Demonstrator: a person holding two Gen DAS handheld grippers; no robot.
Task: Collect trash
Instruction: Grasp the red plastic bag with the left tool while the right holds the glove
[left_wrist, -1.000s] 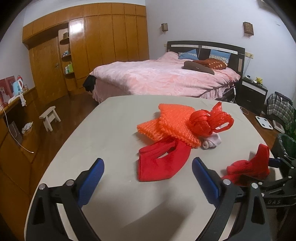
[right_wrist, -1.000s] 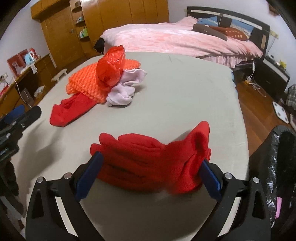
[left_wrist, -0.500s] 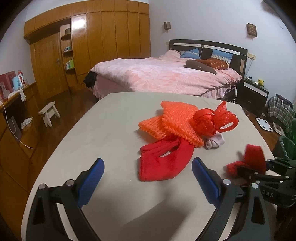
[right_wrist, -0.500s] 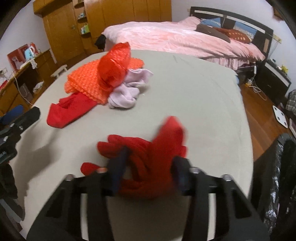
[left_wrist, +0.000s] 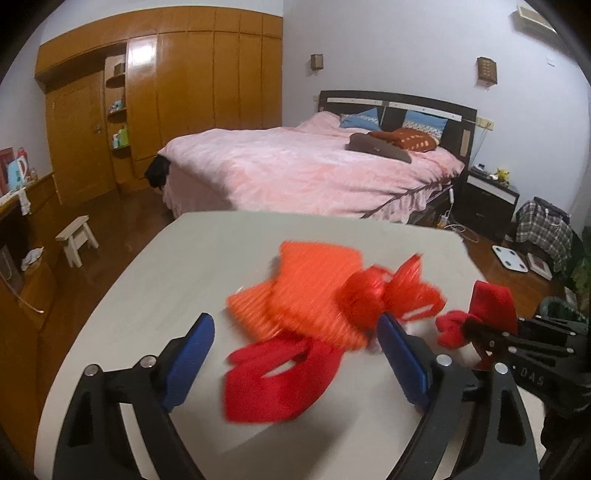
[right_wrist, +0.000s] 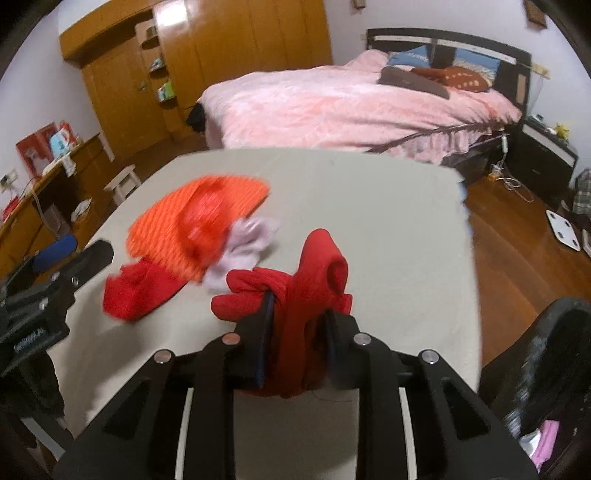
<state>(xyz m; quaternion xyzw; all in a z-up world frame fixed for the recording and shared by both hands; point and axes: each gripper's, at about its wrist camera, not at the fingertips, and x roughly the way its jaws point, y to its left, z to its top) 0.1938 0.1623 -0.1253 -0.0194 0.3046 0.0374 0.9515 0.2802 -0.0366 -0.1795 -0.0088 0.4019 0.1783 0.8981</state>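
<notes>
Right gripper (right_wrist: 295, 328) is clamped on a bunched red cloth (right_wrist: 295, 291) at lower centre of the right wrist view, jaws nearly together with fabric bulging above them. The left wrist view shows the same cloth (left_wrist: 476, 314) at right of frame, pinched at the tip of the right gripper (left_wrist: 480, 336).

Left gripper (left_wrist: 295, 354) holds nothing, jaws spread wide — blue pads either side of a flat red piece (left_wrist: 273, 384) lying on the grey table (left_wrist: 177, 273). Above it lie an orange mesh sheet (left_wrist: 306, 291) and a crumpled red plastic bag (left_wrist: 388, 295), blurred.

Only the right wrist view shows a pale lilac wad (right_wrist: 243, 251) just beside the mesh sheet (right_wrist: 177, 225), and a black bin bag (right_wrist: 546, 362) at lower right — off the table edge.
</notes>
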